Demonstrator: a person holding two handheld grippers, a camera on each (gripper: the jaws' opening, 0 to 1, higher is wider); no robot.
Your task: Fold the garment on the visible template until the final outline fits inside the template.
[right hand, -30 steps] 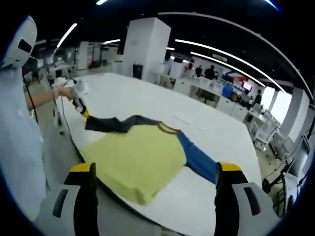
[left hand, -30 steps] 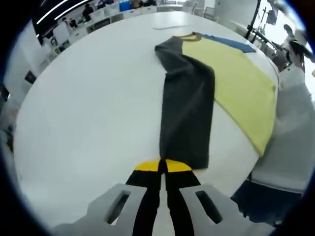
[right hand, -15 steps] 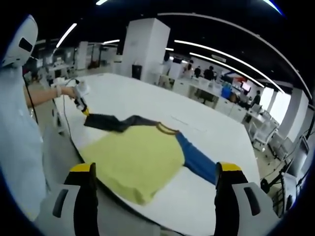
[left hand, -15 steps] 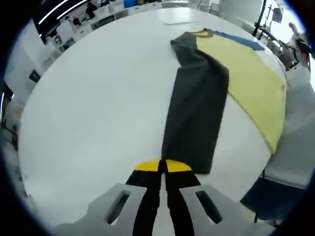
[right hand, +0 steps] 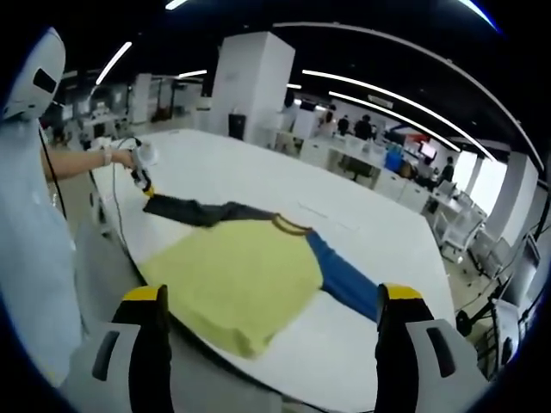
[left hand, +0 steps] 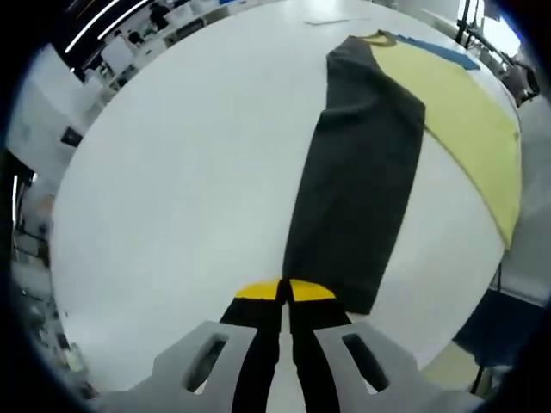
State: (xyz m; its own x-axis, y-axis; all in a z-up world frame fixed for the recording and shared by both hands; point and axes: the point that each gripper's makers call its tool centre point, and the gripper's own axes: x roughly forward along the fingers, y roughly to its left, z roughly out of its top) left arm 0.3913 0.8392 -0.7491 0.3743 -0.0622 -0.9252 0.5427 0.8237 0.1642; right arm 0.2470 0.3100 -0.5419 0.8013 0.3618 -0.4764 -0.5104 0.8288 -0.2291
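Observation:
A long-sleeved shirt lies on the white round table (left hand: 172, 189). It has a yellow body (left hand: 469, 120), a dark grey sleeve (left hand: 362, 181) and a blue sleeve (left hand: 439, 50). My left gripper (left hand: 284, 291) is shut on the cuff end of the dark sleeve, which stretches straight away from the jaws. In the right gripper view the same shirt (right hand: 237, 275) lies near the table's edge, and the left gripper (right hand: 145, 185) holds the dark sleeve (right hand: 202, 211) at the far left. My right gripper (right hand: 271, 297) hangs open above the yellow hem, with nothing between its jaws.
A person in pale clothes (right hand: 34, 258) stands at the left of the right gripper view. A faint flat sheet (right hand: 331, 217) lies on the table beyond the collar. Desks, chairs and people fill the room behind. The shirt's hem lies close to the table edge (right hand: 258, 379).
The left gripper has drawn the dark sleeve outward, away from the shirt's body, so it lies longer and straighter. The right gripper has stayed open in place.

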